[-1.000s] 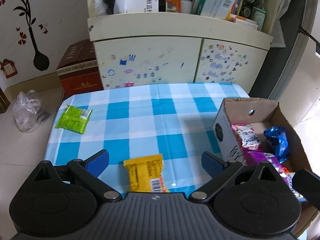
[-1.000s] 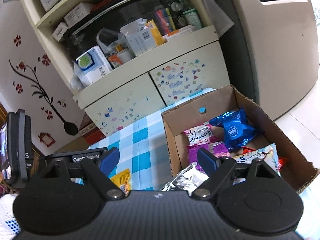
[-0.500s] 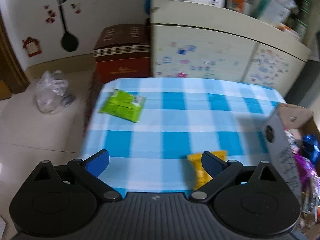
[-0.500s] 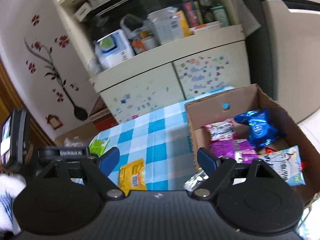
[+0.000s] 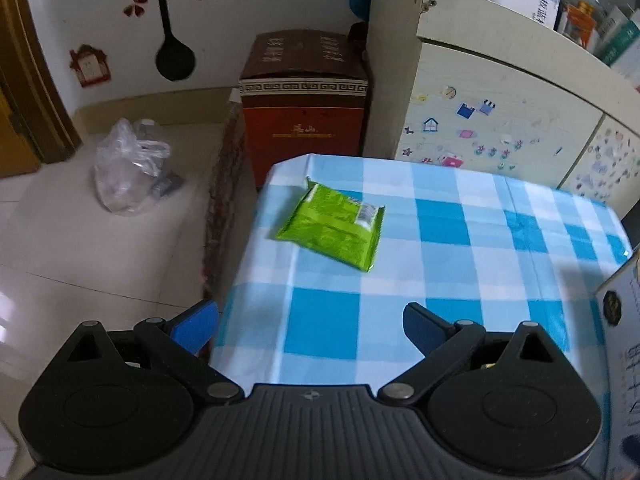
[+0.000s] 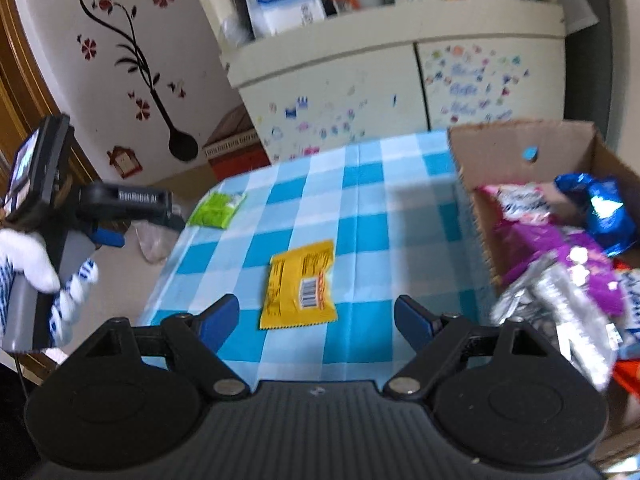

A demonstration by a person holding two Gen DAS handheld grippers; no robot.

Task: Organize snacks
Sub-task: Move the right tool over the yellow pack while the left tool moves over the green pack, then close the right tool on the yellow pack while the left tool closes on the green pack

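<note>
A green snack packet point(image 5: 334, 226) lies flat near the far left corner of the blue checked table point(image 5: 460, 264); it also shows in the right wrist view point(image 6: 218, 210). My left gripper point(image 5: 310, 326) is open and empty, above the table's near left edge, short of the green packet. A yellow snack packet point(image 6: 298, 286) lies mid-table, just ahead of my open, empty right gripper point(image 6: 316, 316). A cardboard box point(image 6: 520, 148) at the right holds several snack bags, among them a blue one point(image 6: 600, 210) and a purple one point(image 6: 552, 248).
A cream cabinet point(image 6: 380, 68) with stickers stands behind the table, its shelf crowded with boxes. A red-brown carton point(image 5: 304, 100) and a clear plastic bag point(image 5: 128, 168) sit on the floor at left. The box's printed wall point(image 5: 624, 340) rises at the left view's right edge.
My left gripper has swung left, from over the yellow packet towards the green packet. My right gripper has swung left from over the box to face the yellow packet.
</note>
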